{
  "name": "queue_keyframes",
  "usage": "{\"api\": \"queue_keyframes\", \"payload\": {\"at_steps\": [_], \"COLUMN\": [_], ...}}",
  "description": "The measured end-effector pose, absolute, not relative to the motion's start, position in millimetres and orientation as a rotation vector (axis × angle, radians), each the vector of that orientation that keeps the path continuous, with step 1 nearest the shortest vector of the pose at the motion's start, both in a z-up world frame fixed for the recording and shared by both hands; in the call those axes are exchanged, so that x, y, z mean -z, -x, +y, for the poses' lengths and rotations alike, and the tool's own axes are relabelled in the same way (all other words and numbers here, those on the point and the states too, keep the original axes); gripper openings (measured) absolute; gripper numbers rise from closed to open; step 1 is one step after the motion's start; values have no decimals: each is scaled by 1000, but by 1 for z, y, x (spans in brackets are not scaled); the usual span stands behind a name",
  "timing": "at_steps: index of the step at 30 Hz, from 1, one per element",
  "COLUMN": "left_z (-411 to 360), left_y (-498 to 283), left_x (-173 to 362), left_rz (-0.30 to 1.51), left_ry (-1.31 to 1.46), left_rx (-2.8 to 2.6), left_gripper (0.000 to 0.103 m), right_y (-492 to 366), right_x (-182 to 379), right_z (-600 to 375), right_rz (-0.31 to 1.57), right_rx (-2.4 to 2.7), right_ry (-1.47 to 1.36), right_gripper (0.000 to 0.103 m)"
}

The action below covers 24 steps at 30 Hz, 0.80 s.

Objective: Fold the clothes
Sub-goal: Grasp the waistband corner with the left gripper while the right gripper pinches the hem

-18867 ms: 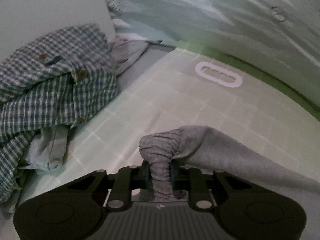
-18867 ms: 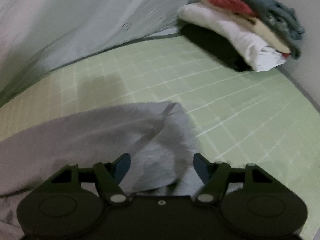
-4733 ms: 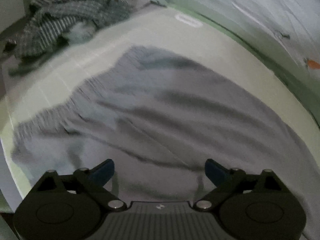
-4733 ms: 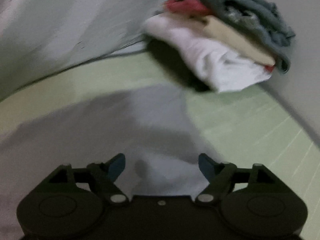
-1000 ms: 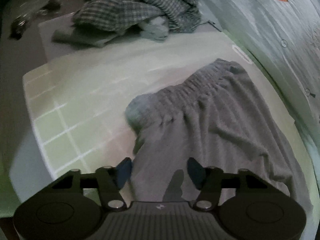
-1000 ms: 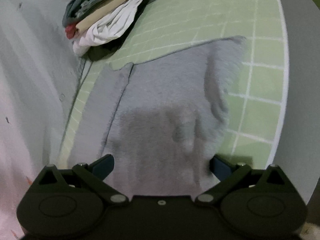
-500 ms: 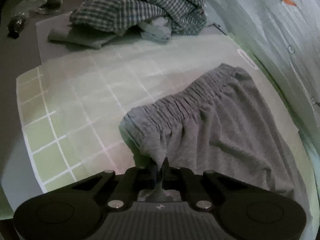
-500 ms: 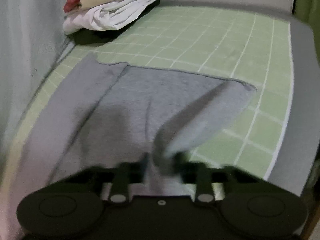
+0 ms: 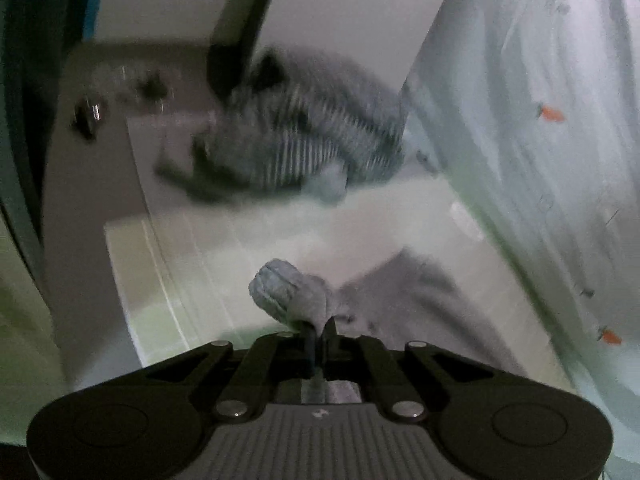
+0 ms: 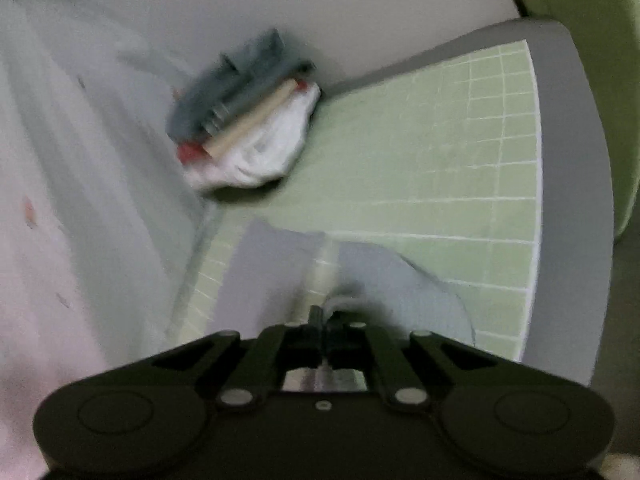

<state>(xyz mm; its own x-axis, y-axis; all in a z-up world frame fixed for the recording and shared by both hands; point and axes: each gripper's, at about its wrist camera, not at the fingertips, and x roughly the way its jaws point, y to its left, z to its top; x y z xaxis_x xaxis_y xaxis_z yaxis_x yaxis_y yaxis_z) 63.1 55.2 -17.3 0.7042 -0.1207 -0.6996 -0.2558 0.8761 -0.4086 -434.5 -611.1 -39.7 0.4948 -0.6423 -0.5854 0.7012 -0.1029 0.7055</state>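
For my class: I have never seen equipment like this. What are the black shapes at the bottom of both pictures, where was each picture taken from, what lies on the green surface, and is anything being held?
No robot is here. A person holds a hand tool with a two-finger claw in each hand, and a wide-angle camera on each tool looks forward along its fingers. The black shapes are those tools.

One picture comes from the left claw, the other from the right claw. Both are shut on the same grey garment, each pinching a different part; the left one grips a bunched, gathered edge.

The garment hangs from the claws onto a green gridded mat. On the mat, the right view shows a stack of folded clothes. The left view shows a blurred heap of checked clothing beyond the mat. A pale cloth with small orange marks lies along one side.
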Motion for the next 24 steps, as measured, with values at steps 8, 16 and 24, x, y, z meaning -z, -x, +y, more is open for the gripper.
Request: {"api": "queue_keyframes", "payload": {"at_steps": [8,16,24], "left_z": [53,44,13], "left_y": [-60,-64,-102], "left_x": [0,-2,-9], "left_rz": [763,758,740], "left_ry": [503,499,483], "left_rx": [-100,-134,-116], "left_gripper": [2,2,2], "right_y": [423,411,358], "right_x": [30,23,8], "right_z": [-620,-635,-699], "right_rz": [33,21,49], "right_rx": [1116,1104,1066], "right_ry": [-1198,-1180,-1159], "right_gripper": [2,2,1]}}
